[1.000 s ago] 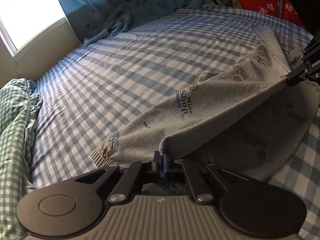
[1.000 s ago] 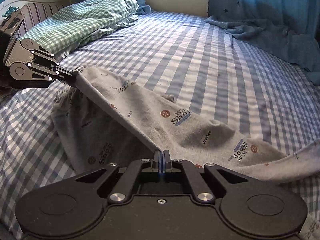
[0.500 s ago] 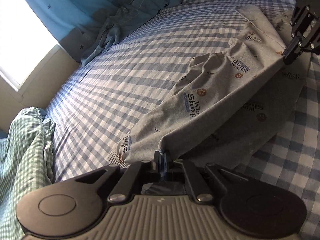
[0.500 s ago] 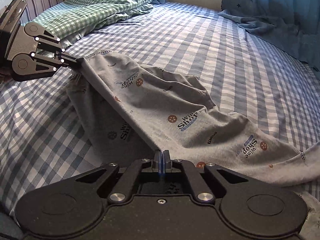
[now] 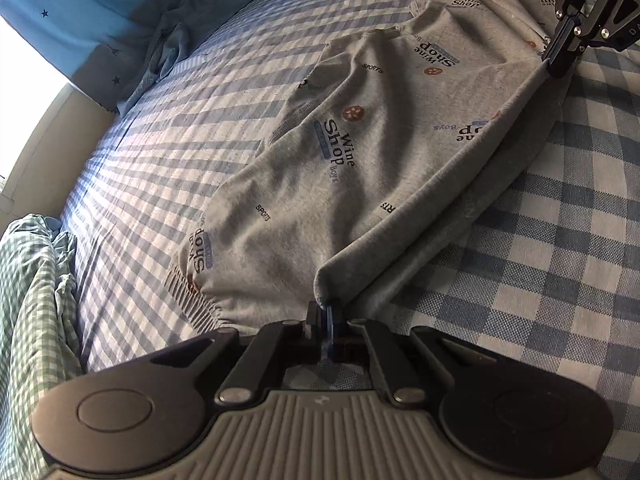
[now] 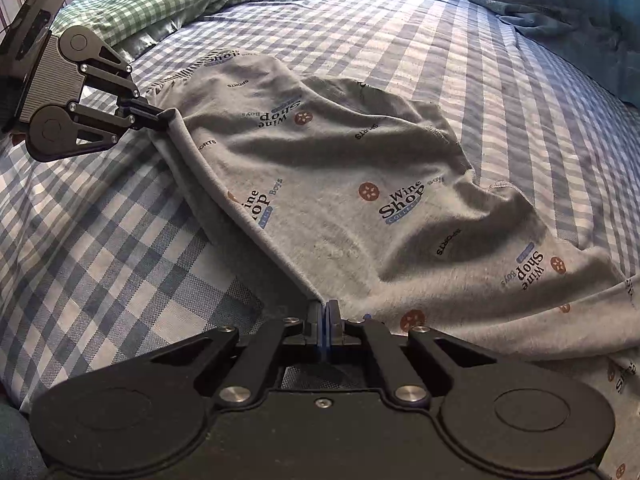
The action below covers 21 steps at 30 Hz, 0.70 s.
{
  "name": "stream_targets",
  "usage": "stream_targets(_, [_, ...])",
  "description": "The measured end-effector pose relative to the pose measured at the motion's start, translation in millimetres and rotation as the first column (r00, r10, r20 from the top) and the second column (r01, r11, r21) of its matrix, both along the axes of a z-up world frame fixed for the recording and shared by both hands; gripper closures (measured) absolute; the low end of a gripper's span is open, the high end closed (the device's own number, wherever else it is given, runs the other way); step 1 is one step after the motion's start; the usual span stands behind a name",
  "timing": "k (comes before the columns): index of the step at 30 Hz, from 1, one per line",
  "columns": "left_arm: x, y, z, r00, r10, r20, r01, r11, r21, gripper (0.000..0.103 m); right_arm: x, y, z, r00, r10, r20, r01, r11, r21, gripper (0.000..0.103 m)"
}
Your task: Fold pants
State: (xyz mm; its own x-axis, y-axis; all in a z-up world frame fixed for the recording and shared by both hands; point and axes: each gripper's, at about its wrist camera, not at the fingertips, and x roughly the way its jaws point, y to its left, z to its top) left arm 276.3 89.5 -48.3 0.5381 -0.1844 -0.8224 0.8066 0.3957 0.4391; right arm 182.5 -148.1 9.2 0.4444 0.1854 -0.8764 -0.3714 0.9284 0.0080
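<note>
Over on the far left of the left wrist view there's a crumpled green-and-white gingham blanket (image 5: 28, 300) bunched along the edge of the bed, with a bright window and a blue star-print curtain (image 5: 80, 12) above it. Next comes the bed itself, covered in a blue-and-white checked sheet (image 5: 560, 240).

The grey knit pants with "Wine Shop" lettering and little orange-brown dots (image 5: 360, 152) lie across the middle of that sheet. One layer is doubled over another, and the grey cloth underneath peeks out along the right side of the fold. The striped ribbed waistband pokes out at the lower left of the pants.

The black left gripper (image 5: 326, 312) has its fingers pinched tight together on the near end of the folded edge, so the cloth bunches up into a small peak right at the tips. From there the edge runs as a fairly straight raised line up to the top right corner, where the black right gripper (image 5: 560, 62) has the other end clamped between its closed fingers too.

The right wrist view says the same: left gripper (image 6: 162, 117) on the left biting the cloth, taut fold line running diagonally down to the right gripper (image 6: 324, 310), fingers pressed shut on the fabric. The rest of the pants spreads off to the right with loose wrinkles, resting on the sheet.
</note>
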Motion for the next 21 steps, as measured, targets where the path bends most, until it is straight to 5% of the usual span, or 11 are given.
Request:
stream_targets(6, [5.5,7.9,5.2,0.994,0.095,-0.055,-0.096,0.995,-0.021,0.091,-1.8,-1.1,-4.0,1.000,-0.021,-0.006,0.021,1.000,0.009,0.102])
stream_targets(8, [6.5,11.5,9.1,0.988,0.137,-0.077,-0.141,0.989,-0.040,0.085,-1.1,-1.2,-4.9,0.999,-0.044,-0.009,0.044,0.999,0.016,0.094])
stream_targets(12, [5.5,20.7,22.0,0.956,0.252,-0.150,-0.268,0.958,-0.101,0.051,-4.4,-2.2,0.4,0.997,-0.076,-0.002,0.076,0.996,0.044,0.080])
stream_targets(18, [2.6,20.2,43.7,0.880,0.417,-0.229,-0.465,0.856,-0.225,0.013,-10.1,-8.3,13.4,0.989,-0.137,0.052,0.133,0.989,0.071,0.047])
stream_targets(21, [8.1,9.2,41.2,0.823,0.506,-0.258,-0.562,0.788,-0.249,0.009,-3.7,-13.6,7.8,0.974,-0.221,0.050,0.218,0.974,0.057,0.040])
